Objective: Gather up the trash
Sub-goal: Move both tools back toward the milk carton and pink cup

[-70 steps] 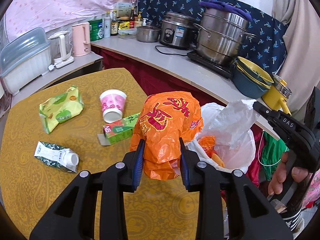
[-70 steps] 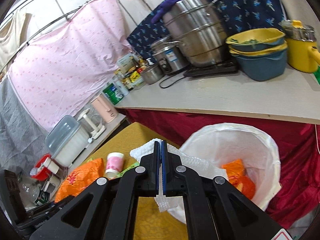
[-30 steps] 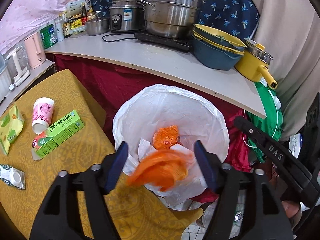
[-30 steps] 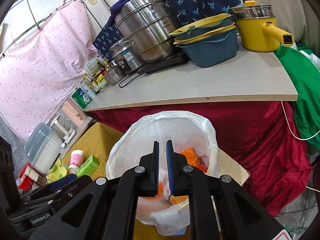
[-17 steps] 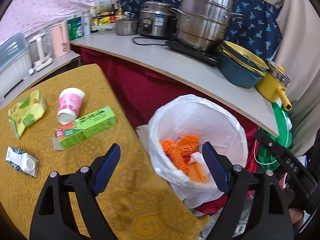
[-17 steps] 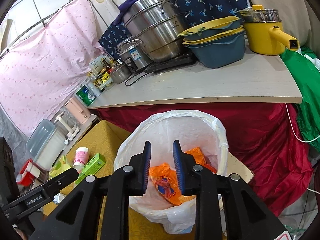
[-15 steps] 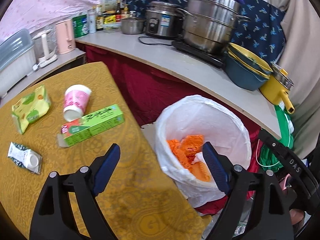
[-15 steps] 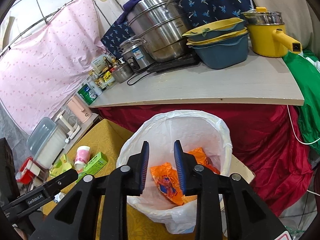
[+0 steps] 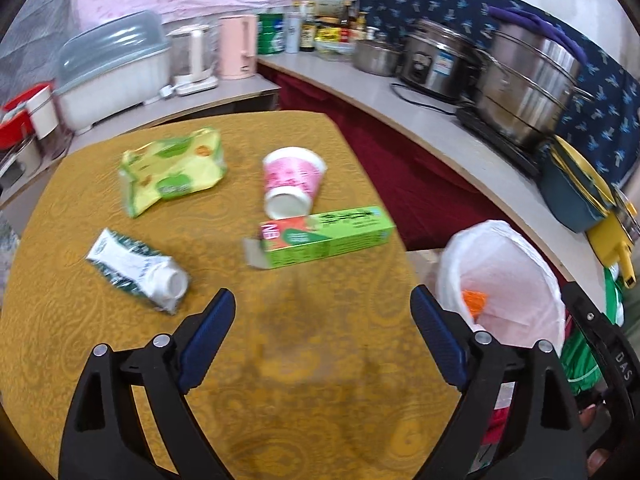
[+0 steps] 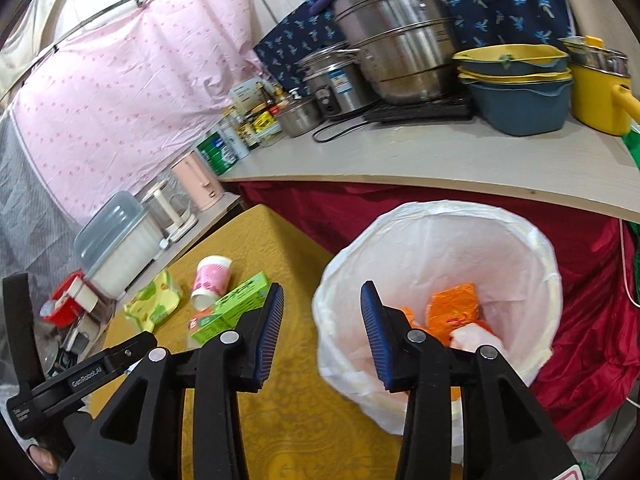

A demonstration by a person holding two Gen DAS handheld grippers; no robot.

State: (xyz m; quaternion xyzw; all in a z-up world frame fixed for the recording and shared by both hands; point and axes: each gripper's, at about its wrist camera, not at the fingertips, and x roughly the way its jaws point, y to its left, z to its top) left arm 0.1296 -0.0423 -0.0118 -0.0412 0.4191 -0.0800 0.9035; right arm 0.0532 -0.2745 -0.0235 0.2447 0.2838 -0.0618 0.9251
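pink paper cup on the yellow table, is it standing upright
No, the pink paper cup lies on its side on the yellow table, its open mouth toward the camera, just behind the green box.

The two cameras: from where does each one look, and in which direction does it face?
Left wrist: sits on the left gripper, looks down at the yellow table; its opening, empty jaws and fingertips of a hand show.
Right wrist: sits on the right gripper, looks over the trash bin; its opening, empty jaws show.
Shared: table, bin, pink cup, green box, counter.
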